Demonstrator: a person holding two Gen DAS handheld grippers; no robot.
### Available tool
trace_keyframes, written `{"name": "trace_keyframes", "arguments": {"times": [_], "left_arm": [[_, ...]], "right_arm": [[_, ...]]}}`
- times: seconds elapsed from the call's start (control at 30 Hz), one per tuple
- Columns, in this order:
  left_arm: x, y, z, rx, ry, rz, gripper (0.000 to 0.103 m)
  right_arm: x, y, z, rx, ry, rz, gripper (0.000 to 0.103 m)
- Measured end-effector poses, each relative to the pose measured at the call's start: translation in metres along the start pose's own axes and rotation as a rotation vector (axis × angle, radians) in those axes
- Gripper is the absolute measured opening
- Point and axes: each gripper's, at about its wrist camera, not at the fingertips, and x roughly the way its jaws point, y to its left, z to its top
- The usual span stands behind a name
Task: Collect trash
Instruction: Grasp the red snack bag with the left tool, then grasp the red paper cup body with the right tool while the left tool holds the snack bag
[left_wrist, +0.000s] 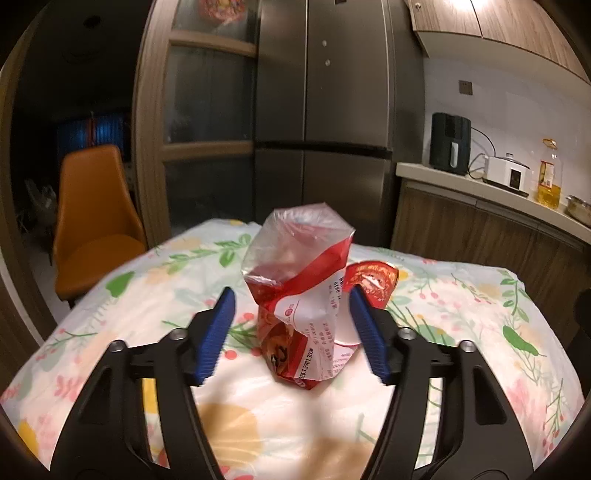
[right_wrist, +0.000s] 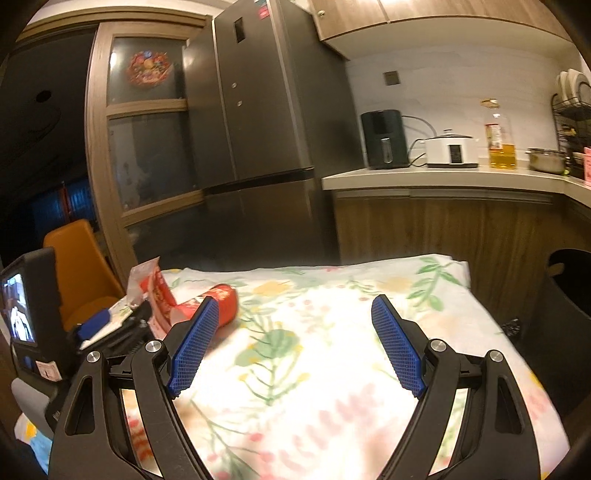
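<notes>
While my left gripper (left_wrist: 291, 332) sits low over the floral tablecloth (left_wrist: 461, 325), its blue pads straddle a crumpled red-and-clear snack bag (left_wrist: 299, 295) standing upright near the table's middle. The right pad looks to be at the bag's edge, the left pad is clear of it — no squeeze that I can see, jaws parted. Just behind the bag, to its right, lies a red wrapper (left_wrist: 373, 280). My right gripper (right_wrist: 295, 343) is spread wide over bare cloth, nothing between its pads — the bag and wrapper lie to its far left. Beyond the table stand a steel refrigerator (left_wrist: 325, 110), an orange chair (left_wrist: 92, 221) at left and a black air fryer (left_wrist: 450, 144) on the right-hand counter.
</notes>
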Motion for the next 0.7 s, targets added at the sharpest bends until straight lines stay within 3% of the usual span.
{"name": "trace_keyframes", "arguments": {"times": [0.1,0.17,0.27,0.5,0.7], "left_arm": [[0.009,0.01,0.0,-0.039,0.043,-0.045,0.036],[0.013,0.015,-0.002,-0.06,0.062,-0.079,0.018],[0.015,0.02,-0.004,-0.08,0.074,-0.118,0.004],[-0.004,0.029,-0.01,-0.092,0.051,-0.223,0.0],[-0.029,0.042,-0.015,-0.107,0.02,-0.262,0.0]], "right_arm": [[0.014,0.012,-0.001,-0.008,0.016,0.015,0.082],[0.021,0.019,-0.002,-0.016,0.024,0.015,0.082],[0.032,0.03,-0.004,-0.031,0.04,0.028,0.082],[0.054,0.047,-0.01,-0.024,0.091,0.067,0.082],[0.067,0.05,-0.015,0.008,0.115,0.075,0.082]]}}
